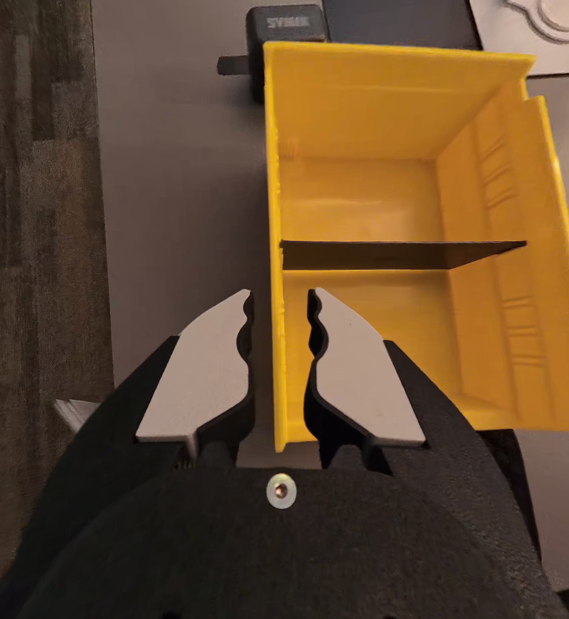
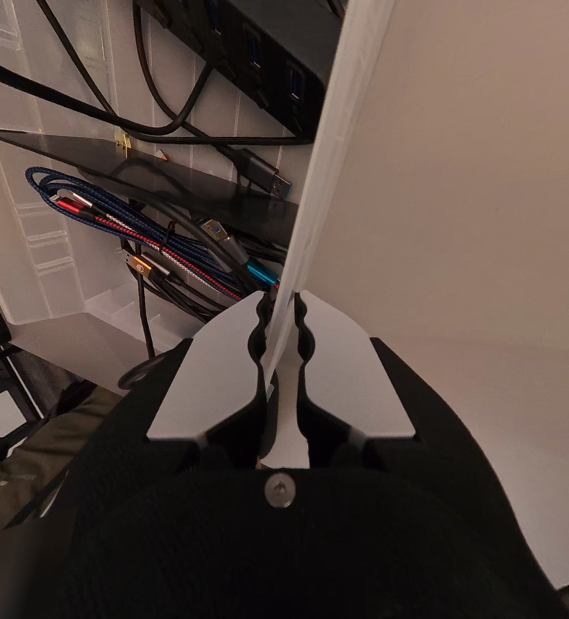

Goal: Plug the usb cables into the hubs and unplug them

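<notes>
In the right wrist view a white bin (image 2: 460, 234) holds a black USB hub (image 2: 276, 60) with blue ports at the top, a dark divider (image 2: 175, 181), and a bundle of braided USB cables (image 2: 125, 217) with loose plugs, one grey (image 2: 266, 174), one orange (image 2: 140, 266), one teal (image 2: 263, 273). My right gripper (image 2: 281, 298) is shut on the bin's side wall (image 2: 340, 134). In the left wrist view my left gripper (image 1: 279, 294) is open and straddles the left wall of a yellow bin (image 1: 360, 110), with a gap on both sides. The yellow bin is empty except for a black divider (image 1: 393, 254).
A black box-shaped device (image 1: 286, 23) lies on the grey table (image 1: 175, 201) behind the yellow bin. Carpet (image 1: 25, 234) lies beyond the table's left edge. A person's olive sleeve (image 2: 25, 462) and a black frame (image 2: 1, 375) show at the lower left of the right wrist view. Some 75 centimeters of space lies between my two pairs of fingers.
</notes>
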Available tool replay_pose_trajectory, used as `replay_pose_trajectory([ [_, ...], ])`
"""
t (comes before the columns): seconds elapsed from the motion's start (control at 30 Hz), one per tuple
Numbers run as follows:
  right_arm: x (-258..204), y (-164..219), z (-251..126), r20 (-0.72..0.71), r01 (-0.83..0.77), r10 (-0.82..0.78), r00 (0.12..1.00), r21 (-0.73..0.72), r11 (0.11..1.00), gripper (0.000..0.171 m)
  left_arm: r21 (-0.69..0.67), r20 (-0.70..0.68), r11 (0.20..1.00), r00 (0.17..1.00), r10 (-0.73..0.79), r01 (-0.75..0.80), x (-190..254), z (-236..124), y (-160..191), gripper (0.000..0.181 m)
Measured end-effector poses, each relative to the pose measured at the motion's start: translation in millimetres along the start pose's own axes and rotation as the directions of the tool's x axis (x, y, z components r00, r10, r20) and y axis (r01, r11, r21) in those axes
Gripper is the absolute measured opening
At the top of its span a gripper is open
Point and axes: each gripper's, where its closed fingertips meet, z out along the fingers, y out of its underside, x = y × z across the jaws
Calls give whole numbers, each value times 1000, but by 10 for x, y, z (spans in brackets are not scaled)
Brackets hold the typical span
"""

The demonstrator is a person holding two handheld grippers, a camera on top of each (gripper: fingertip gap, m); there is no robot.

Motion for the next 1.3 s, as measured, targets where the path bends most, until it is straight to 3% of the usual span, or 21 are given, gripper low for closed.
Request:
replay_pose_trajectory([
  [0.13,14,-4,7,-26,21,-21,999,-5,1000,14,-63,-107,997,993,-59,52,45,153,161,31],
  [0.2,21,-8,14,-37,27,-27,999,-10,1000,14,-140,-89,989,994,-56,44,-18,237,285,36],
  [0.23,24,-9,21,-41,29,-30,999,-13,999,14,-175,-75,984,996,-43,29,-52,284,343,34],
  [0.3,34,-11,44,-46,28,-29,999,-24,999,15,-228,-117,974,992,-39,12,13,357,432,5],
  [0.43,50,-11,86,-47,16,-18,999,-48,999,14,-272,-46,962,999,24,-36,61,378,444,3],
  [0.53,58,-10,100,-55,13,-16,998,-62,998,14,-303,-89,949,994,68,-92,367,391,466,4],
  [0.67,74,-10,125,-99,35,-44,994,-89,995,13,-275,-31,945,984,174,-176,809,474,429,7],
  [0.83,31,-15,156,-160,73,-92,983,-121,990,11,-246,-4,955,985,173,-169,1417,553,409,8],
  [0.97,-113,-64,225,-195,135,-165,967,-159,978,11,-264,139,939,954,265,-222,1652,612,380,15],
  [1.3,-716,-182,492,-232,245,-294,927,-218,945,10,-348,161,898,927,339,-268,2038,755,279,19],
])
